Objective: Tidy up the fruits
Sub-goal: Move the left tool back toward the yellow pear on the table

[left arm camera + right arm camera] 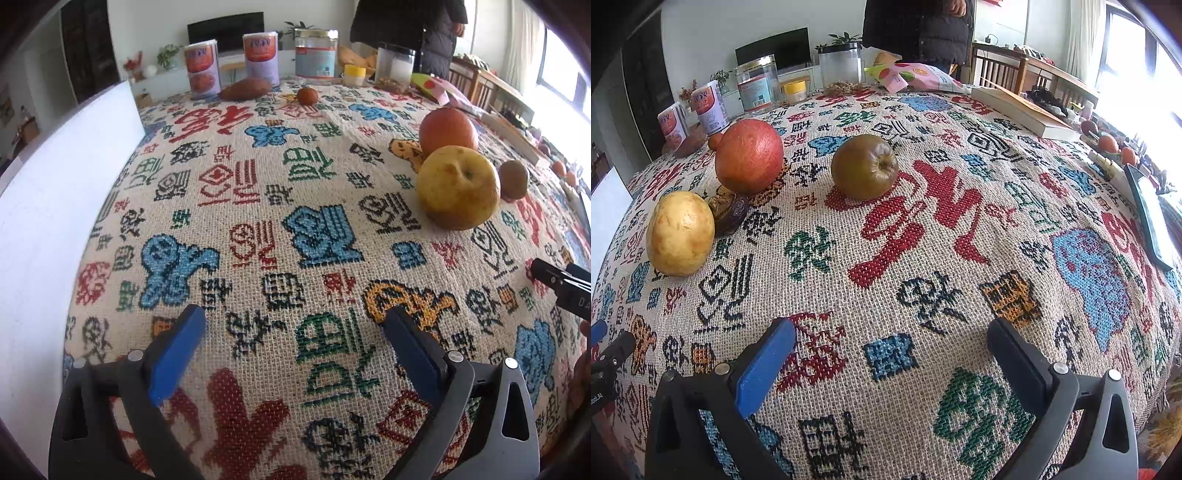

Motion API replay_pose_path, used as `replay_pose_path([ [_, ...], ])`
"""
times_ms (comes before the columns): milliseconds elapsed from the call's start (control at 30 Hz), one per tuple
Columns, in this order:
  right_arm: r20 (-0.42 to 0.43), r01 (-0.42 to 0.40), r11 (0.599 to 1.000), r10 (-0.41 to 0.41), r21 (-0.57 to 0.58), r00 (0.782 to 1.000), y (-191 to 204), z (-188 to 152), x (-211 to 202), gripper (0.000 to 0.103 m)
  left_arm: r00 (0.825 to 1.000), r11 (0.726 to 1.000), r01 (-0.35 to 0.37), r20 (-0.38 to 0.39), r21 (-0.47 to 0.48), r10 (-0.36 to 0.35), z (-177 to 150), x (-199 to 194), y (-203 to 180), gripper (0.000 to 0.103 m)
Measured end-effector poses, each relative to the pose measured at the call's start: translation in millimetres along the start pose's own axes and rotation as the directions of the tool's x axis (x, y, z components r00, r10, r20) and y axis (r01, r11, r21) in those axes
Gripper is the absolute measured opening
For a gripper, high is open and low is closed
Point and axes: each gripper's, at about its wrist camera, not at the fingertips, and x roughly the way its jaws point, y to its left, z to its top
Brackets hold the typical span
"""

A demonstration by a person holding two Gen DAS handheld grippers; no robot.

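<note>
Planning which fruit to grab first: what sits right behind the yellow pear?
A small dark brown fruit touches the yellow pear, with the big orange-red fruit beyond; their hidden sides stay unseen.

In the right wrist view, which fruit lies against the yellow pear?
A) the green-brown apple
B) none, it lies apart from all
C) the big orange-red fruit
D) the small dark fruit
D: the small dark fruit sits right against the yellow pear, with the big orange-red fruit behind it, while the green-brown apple lies apart.
</note>
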Motion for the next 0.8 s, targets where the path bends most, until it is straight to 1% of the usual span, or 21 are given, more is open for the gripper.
replay_pose_path([
  [700,0.001,-0.001,1.0,0.001,-0.001,1.0,-0.4,-0.3,-0.5,0.103,1.0,1.0,0.001,-0.001,0.0,-0.001,1.0,0.3,-0.2,0.099],
  [733,0.001,-0.001,1.0,0.001,0.0,1.0,-0.5,-0.3,-0.4,0.103,1.0,1.0,0.007,0.0,0.001,-0.007,2.9,2.2,-0.6,0.098],
  [767,0.001,-0.001,1.0,0.001,0.0,1.0,-0.3,-0.4,-0.6,0.103,0.999,0.999,0.032,0.001,0.003,-0.032,2.6,0.1,-1.8,0.098],
  [800,0.0,-0.001,1.0,0.001,0.0,1.0,-0.4,-0.3,-0.4,0.103,0.994,0.994,0.108,0.001,0.005,-0.108,7.7,0.5,-4.4,0.098],
])
